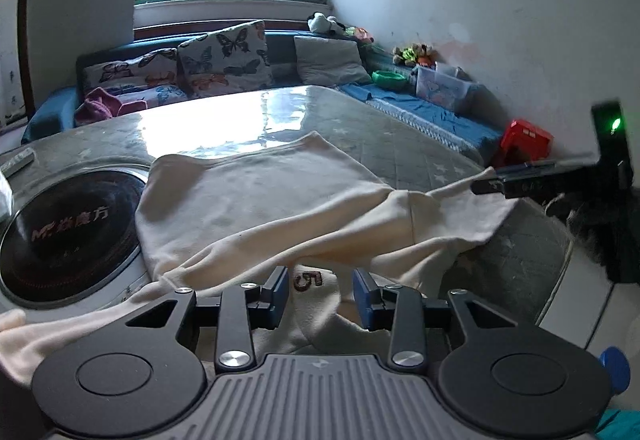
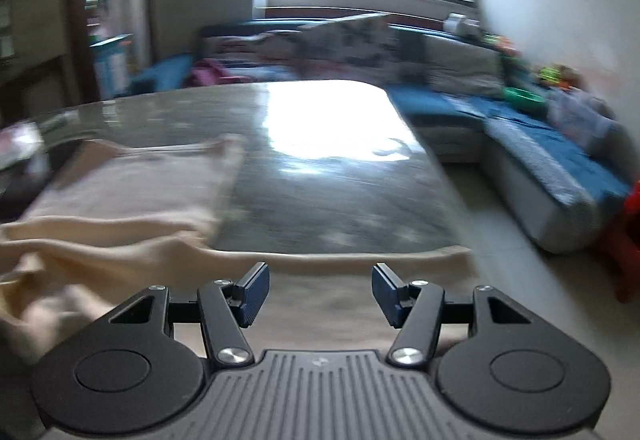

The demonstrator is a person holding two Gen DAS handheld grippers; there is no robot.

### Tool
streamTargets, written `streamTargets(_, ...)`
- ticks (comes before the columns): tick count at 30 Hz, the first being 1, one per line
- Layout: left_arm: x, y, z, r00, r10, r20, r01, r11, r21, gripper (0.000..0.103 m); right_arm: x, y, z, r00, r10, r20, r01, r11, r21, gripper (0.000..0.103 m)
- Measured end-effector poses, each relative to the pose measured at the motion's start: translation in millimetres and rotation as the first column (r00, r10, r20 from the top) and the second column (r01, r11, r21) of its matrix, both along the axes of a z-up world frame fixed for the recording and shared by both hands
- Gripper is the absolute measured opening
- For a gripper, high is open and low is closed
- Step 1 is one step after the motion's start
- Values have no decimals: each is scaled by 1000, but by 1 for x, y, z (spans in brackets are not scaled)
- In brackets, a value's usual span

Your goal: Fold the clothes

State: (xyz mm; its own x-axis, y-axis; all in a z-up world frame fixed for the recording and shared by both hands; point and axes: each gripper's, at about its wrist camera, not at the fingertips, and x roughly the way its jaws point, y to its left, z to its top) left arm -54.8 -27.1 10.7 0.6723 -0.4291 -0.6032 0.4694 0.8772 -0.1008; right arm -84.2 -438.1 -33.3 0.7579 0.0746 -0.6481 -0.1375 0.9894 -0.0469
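Observation:
A cream garment (image 1: pixel 256 200) with a brown "5" patch (image 1: pixel 307 280) lies spread on the glass-topped table (image 1: pixel 360 128). My left gripper (image 1: pixel 320 294) is open just above its near folds, with the patch between the fingers. The right gripper (image 1: pixel 484 186) shows at the right of the left wrist view, at the garment's right corner. In the blurred right wrist view my right gripper (image 2: pixel 320 292) is open over the garment's near edge (image 2: pixel 340 260), and the garment's body (image 2: pixel 120 192) lies to the left.
A round black induction hob (image 1: pixel 68 236) is set into the table at the left. A blue corner sofa (image 1: pixel 420 108) with butterfly cushions (image 1: pixel 224 60), a clear storage box (image 1: pixel 444 86) and toys runs along the back and right. A red stool (image 1: pixel 526 142) stands by the wall.

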Motion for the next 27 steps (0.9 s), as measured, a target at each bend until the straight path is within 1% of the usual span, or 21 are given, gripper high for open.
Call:
streamTargets(4, 8, -9, -13, 1000, -3, -18, 4, 999, 47, 36, -6, 32, 11, 989, 150, -9, -149, 988, 26, 58)
streamTargets(5, 8, -10, -15, 1000, -7, -17, 8, 998, 60, 24, -8, 40, 14, 982, 187, -11, -186, 982, 33, 58)
streamTargets(7, 8, -11, -19, 1000, -11, -14, 12, 997, 74, 8, -11, 56, 19, 966, 260, -13, -259, 965, 47, 58)
streamTargets(8, 7, -11, -20, 1000, -12, -12, 13, 997, 76, 5, -13, 64, 22, 955, 296, -14, -295, 954, 54, 58)
streamTargets(10, 0, -9, -15, 1000, -15, 7, 15, 998, 63, 4, -16, 80, 27, 930, 367, -15, -365, 929, 68, 57)
streamTargets(13, -12, -2, -4, 999, -27, 36, 26, 999, 26, 3, -28, 101, 31, 888, 458, -34, -456, 888, 56, 55)
streamTargets(15, -22, 2, 3, 998, -45, 53, 45, 999, 5, 3, -35, 112, 31, 864, 502, -46, -500, 865, 49, 53)
streamTargets(16, -27, 4, 4, 997, -52, 60, 52, 999, 6, 3, -38, 119, 30, 853, 520, -50, -519, 854, 39, 51)
streamTargets(18, -35, 6, 5, 996, -64, 64, 64, 998, 7, 3, -44, 131, 26, 830, 555, -60, -555, 832, 18, 50)
streamTargets(21, -41, 8, 3, 995, -74, 59, 74, 997, 10, 3, -51, 141, 19, 812, 578, -81, -580, 814, -2, 48)
streamTargets(23, -42, 10, 1, 996, -69, 53, 69, 998, 2, 3, -53, 147, 15, 799, 593, -105, -596, 803, -4, 43)
streamTargets(25, -42, 12, 0, 996, -75, 49, 76, 997, -9, 3, -56, 152, 9, 783, 608, -134, -614, 789, -11, 42)
streamTargets(26, -43, 12, 0, 995, -81, 50, 82, 997, -10, 3, -59, 153, 7, 778, 613, -141, -621, 783, -21, 36)
streamTargets(27, -44, 12, -1, 995, -92, 51, 92, 996, -11, 3, -62, 153, 5, 774, 616, -148, -627, 778, -38, 33)
